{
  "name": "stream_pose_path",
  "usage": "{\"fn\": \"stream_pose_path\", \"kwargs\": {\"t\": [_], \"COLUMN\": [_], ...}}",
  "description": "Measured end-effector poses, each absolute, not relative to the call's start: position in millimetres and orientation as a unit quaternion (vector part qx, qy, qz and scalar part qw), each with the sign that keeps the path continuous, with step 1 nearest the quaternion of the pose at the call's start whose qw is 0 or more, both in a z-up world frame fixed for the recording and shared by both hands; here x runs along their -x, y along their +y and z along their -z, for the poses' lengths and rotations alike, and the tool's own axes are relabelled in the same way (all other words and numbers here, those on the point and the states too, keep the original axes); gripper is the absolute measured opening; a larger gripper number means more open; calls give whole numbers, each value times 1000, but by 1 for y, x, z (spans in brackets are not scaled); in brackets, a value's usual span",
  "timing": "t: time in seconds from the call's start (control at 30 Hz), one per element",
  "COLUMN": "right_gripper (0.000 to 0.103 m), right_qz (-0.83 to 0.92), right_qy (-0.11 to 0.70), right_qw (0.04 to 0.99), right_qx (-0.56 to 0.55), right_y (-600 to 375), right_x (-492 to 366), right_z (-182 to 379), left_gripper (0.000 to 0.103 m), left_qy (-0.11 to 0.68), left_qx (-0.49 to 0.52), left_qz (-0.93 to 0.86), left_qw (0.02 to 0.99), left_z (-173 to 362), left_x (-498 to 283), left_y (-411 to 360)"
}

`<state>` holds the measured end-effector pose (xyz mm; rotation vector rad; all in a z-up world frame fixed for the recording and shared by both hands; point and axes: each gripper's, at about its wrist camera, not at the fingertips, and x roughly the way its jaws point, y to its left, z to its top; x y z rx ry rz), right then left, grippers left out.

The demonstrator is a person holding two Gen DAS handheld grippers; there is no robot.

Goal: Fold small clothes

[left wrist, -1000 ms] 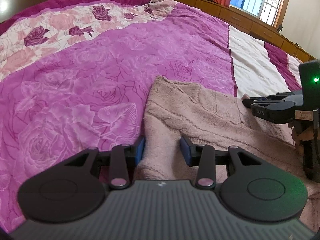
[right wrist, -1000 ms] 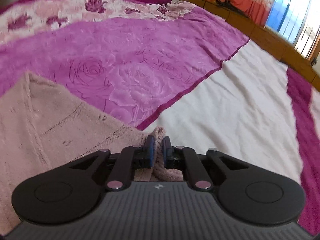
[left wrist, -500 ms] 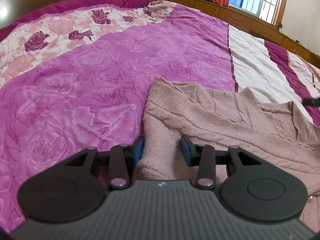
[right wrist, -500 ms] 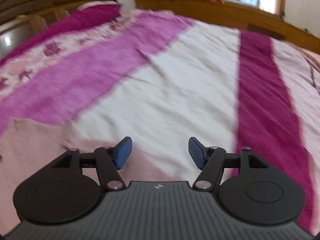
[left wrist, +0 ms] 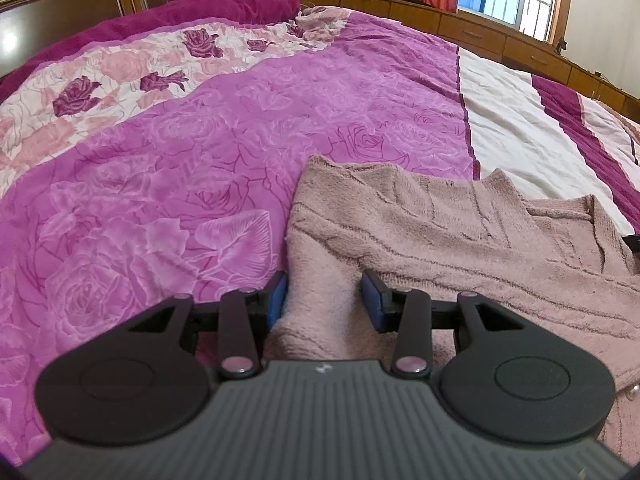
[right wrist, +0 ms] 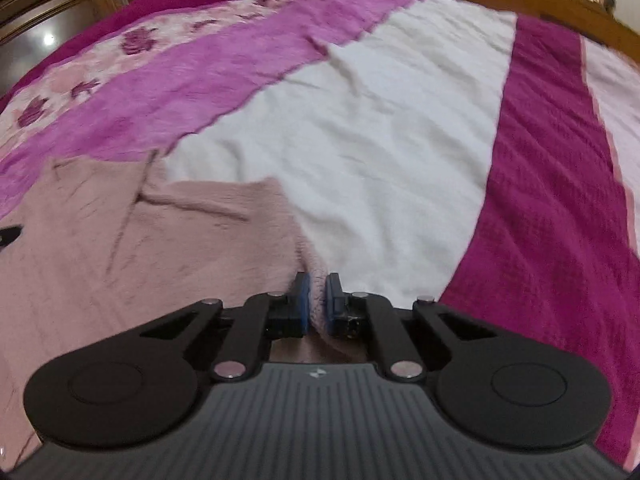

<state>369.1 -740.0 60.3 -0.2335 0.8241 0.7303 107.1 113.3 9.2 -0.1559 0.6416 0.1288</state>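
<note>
A small dusty-pink knit sweater (left wrist: 440,224) lies spread on the bed, partly folded, its neckline toward the right. My left gripper (left wrist: 324,300) is open, its blue pads on either side of the sweater's left edge. In the right wrist view the sweater (right wrist: 140,248) lies at the left. My right gripper (right wrist: 317,300) is shut on the sweater's right edge, with pink knit pinched between the blue pads. The left gripper's tip (right wrist: 8,236) shows at the far left of the right wrist view.
The bed cover has a magenta rose-print band (left wrist: 200,160), a white band (right wrist: 360,120) and a dark magenta stripe (right wrist: 552,160). A wooden headboard and cabinets (left wrist: 480,24) run along the back. A window stands at the far right.
My right gripper let go of one spot on the sweater, opened and swung right, then shut on the sweater's right edge. The left gripper stayed open and still.
</note>
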Motion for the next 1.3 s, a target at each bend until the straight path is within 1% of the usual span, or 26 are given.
{"fn": "stream_pose_path", "kwargs": {"t": [0.13,0.2,0.27,0.37,0.43,0.47,0.5,0.53,0.57,0.63,0.77,0.93,1.07,1.1,1.13,1.17,1.2,1.3], "right_gripper": [8,8,8,9,15,24,37,44,53,56,58,59,58,45,28,8,8,8], "right_qz": [-291,-275,-280,-267,-262,-258,-252,-243,-230,-218,-190,-185,-205,-205,-197,-195,-194,-185], "right_qy": [350,353,379,366,360,356,347,339,330,324,345,406,427,420,415,417,412,353], "right_qw": [882,885,870,873,880,885,893,900,908,916,919,888,865,866,869,865,862,884], "right_qx": [121,131,149,179,164,152,137,127,116,90,18,-110,-166,-175,-182,-200,-224,-244], "right_y": [-745,-746,-739,-729,-728,-731,-734,-737,-742,-757,-800,-862,-882,-883,-884,-885,-886,-891], "right_x": [-362,-365,-368,-362,-361,-362,-362,-362,-363,-365,-369,-357,-336,-330,-326,-324,-320,-296], "right_z": [-73,-70,-63,-60,-64,-66,-70,-73,-77,-85,-90,-68,-43,-38,-36,-35,-35,-54], "left_gripper": [42,42,43,43,43,43,43,43,43,43,43,43,43,43,43,43,43,43], "left_qy": [314,314,314,314,313,313,313,312,313,312,312,311,310,309,309,308,308,308], "left_qx": [78,77,77,77,77,76,76,77,77,77,79,76,71,69,67,65,64,64], "left_qz": [-62,-62,-62,-62,-61,-61,-61,-60,-60,-60,-58,-59,-61,-62,-62,-62,-62,-63], "left_qw": [944,944,944,944,945,945,945,945,945,945,945,945,946,946,947,947,947,947], "left_z": [-9,-9,-9,-9,-9,-9,-9,-9,-9,-9,-9,-9,-8,-8,-8,-8,-8,-7], "left_x": [-107,-107,-107,-107,-106,-106,-106,-106,-106,-106,-105,-105,-106,-105,-106,-106,-105,-106], "left_y": [114,114,114,114,114,114,114,114,114,114,115,115,113,112,112,111,111,110]}}
